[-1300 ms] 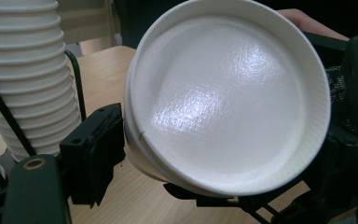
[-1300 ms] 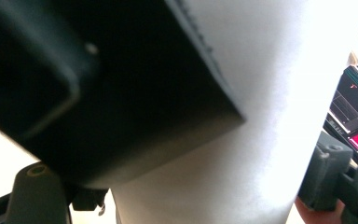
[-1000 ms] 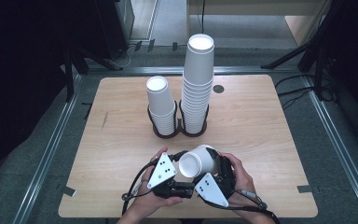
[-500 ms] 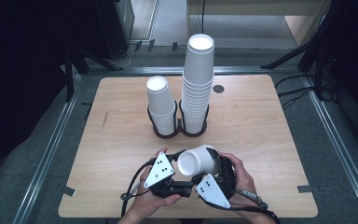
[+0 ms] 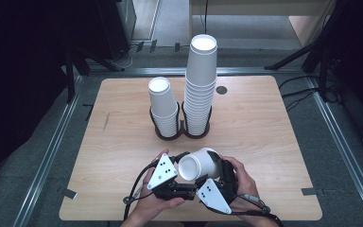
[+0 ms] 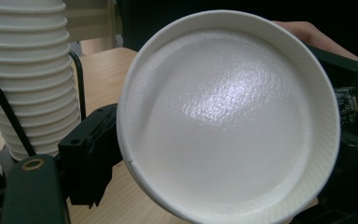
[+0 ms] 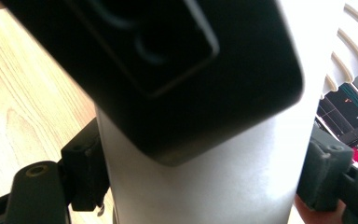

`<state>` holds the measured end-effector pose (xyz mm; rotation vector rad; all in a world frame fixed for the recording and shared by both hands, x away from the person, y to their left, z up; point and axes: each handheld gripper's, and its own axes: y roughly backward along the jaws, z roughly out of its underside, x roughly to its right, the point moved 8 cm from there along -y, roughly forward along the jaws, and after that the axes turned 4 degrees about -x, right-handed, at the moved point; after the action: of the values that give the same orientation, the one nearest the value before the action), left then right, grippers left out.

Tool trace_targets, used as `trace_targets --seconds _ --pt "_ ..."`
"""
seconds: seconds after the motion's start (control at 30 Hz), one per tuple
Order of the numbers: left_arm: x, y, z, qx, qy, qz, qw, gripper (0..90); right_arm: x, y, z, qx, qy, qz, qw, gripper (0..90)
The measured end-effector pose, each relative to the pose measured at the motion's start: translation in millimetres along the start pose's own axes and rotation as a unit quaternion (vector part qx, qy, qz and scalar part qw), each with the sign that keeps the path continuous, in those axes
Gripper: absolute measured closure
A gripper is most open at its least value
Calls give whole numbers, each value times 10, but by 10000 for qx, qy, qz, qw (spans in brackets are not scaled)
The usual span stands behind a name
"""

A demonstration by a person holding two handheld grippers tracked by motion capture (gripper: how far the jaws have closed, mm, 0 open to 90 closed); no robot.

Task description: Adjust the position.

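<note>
near the table's (image 5: 123,118) front edge, a white paper cup (image 5: 200,163) lay on its side, off the wood, its base turned toward the left gripper (image 5: 182,163). the right gripper (image 5: 211,166) was clamped on the cup's wall. the left gripper's jaws had just been opening, with the cup's base between them; whether its pads pressed could not be told. behind stood a short cup stack (image 5: 163,108) and a tall cup stack (image 5: 200,85) in a black holder (image 5: 169,135)

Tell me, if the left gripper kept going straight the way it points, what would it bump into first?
Most likely the bottom of the white paper cup, right in front of the left gripper. The right gripper holds that cup sideways; depth is hard to judge.
</note>
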<state>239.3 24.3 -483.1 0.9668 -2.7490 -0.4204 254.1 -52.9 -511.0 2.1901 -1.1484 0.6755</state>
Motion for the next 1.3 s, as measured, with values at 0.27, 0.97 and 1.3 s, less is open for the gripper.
trace_targets --seconds 0.27,0.97,1.3 --pt "12 10 -16 37 -47 -112 9999 172 10 5 0 2 -15 39 10000 198" --pt "-5 21 -4 99 58 -25 9999 231 -2 -9 15 32 -101 116 9999 101" --pt "-92 66 -16 195 256 -37 9995 238 24 15 3 43 -298 103 9995 0"
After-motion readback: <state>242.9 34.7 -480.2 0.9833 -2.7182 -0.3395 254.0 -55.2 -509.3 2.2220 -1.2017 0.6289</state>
